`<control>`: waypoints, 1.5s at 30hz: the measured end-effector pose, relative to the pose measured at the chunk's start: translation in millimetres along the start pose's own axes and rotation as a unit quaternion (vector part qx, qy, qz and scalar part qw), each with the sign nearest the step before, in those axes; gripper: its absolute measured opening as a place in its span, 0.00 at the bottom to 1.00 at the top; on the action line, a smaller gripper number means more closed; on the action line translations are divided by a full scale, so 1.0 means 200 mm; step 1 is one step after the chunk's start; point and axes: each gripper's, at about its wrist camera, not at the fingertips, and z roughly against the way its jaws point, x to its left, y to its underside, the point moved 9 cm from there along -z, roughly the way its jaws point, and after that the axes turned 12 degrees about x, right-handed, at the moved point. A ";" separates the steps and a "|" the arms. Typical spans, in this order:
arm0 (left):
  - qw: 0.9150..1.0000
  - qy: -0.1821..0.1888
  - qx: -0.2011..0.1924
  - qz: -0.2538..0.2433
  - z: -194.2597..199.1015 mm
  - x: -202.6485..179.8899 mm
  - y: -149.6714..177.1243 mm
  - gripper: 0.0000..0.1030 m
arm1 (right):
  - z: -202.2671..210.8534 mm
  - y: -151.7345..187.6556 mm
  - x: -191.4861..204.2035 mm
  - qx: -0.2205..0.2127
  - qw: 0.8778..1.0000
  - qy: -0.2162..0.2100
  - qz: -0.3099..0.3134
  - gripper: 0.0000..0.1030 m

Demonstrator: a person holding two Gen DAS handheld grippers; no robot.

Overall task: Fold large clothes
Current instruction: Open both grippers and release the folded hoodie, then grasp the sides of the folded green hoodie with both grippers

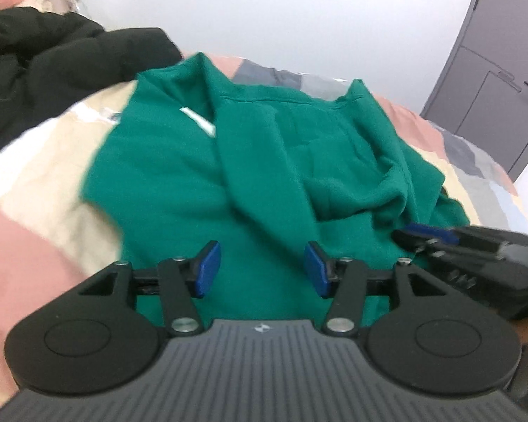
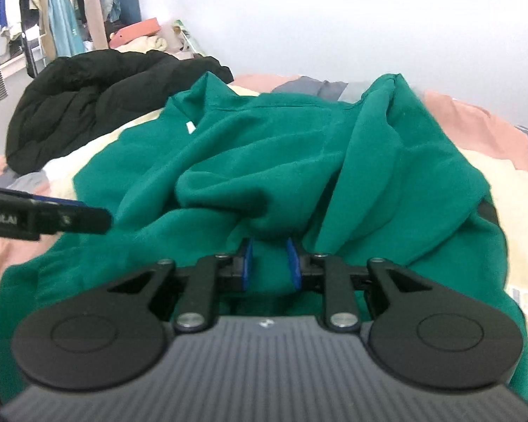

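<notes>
A large green garment [image 1: 257,161] lies spread and rumpled on the bed, with a white label near its collar [image 1: 199,121]. My left gripper [image 1: 262,269] is open and empty, hovering over the garment's near part. My right gripper [image 2: 271,263] has its blue pads close together around a raised fold of the green garment [image 2: 264,161]. The right gripper also shows in the left wrist view [image 1: 440,242] at the garment's right edge. The left gripper's tip shows in the right wrist view [image 2: 70,219] at the left.
The bed cover [image 1: 35,239] is patchwork pink, cream and grey. A black puffy jacket [image 1: 52,66] lies at the far left of the bed. A grey door [image 1: 492,81] stands at the right. Clothes hang on a rack [image 2: 52,17] at the far left.
</notes>
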 end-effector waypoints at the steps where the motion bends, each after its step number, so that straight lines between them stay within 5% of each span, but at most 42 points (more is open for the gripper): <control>1: 1.000 -0.002 0.002 0.005 0.03 0.02 0.03 0.58 | 0.03 0.01 -0.01 0.000 1.000 -0.004 -0.005 0.25; 5: 0.999 -0.010 0.024 0.032 0.12 0.10 0.14 0.58 | 0.13 0.06 -0.07 0.022 0.998 -0.028 -0.047 0.29; 9: 0.996 -0.008 0.044 0.079 0.17 0.19 0.24 0.58 | 0.26 0.10 -0.19 0.021 0.994 -0.020 -0.106 0.82; 15: 0.988 -0.003 0.052 0.145 0.18 0.30 0.27 0.64 | 0.39 0.21 -0.43 0.032 0.980 0.037 -0.191 0.82; 18: 0.985 -0.010 0.054 0.166 0.17 0.36 0.27 0.70 | 0.38 0.30 -0.62 0.052 0.961 0.054 -0.266 0.82; 20: 0.981 -0.005 0.055 0.187 0.18 0.41 0.27 0.71 | 0.36 0.36 -0.73 0.068 0.943 0.048 -0.323 0.82; 25: 0.966 0.005 0.064 0.249 0.14 0.53 0.29 0.72 | 0.25 0.41 -0.88 0.100 0.925 0.003 -0.367 0.82; 31: 0.946 0.037 0.102 0.305 0.03 0.62 0.34 0.72 | 0.19 0.38 -0.91 0.130 0.939 -0.022 -0.319 0.82; 35: 0.944 0.067 0.115 0.303 0.03 0.59 0.35 0.72 | 0.18 0.39 -0.91 0.166 0.953 -0.051 -0.249 0.82; 41: 0.940 0.156 0.166 0.252 0.03 0.37 0.38 0.72 | 0.16 0.50 -0.95 0.207 0.950 -0.107 -0.209 0.82; 45: 0.941 0.159 0.193 0.229 0.02 0.31 0.40 0.72 | 0.17 0.53 -0.88 0.225 0.950 -0.139 -0.168 0.84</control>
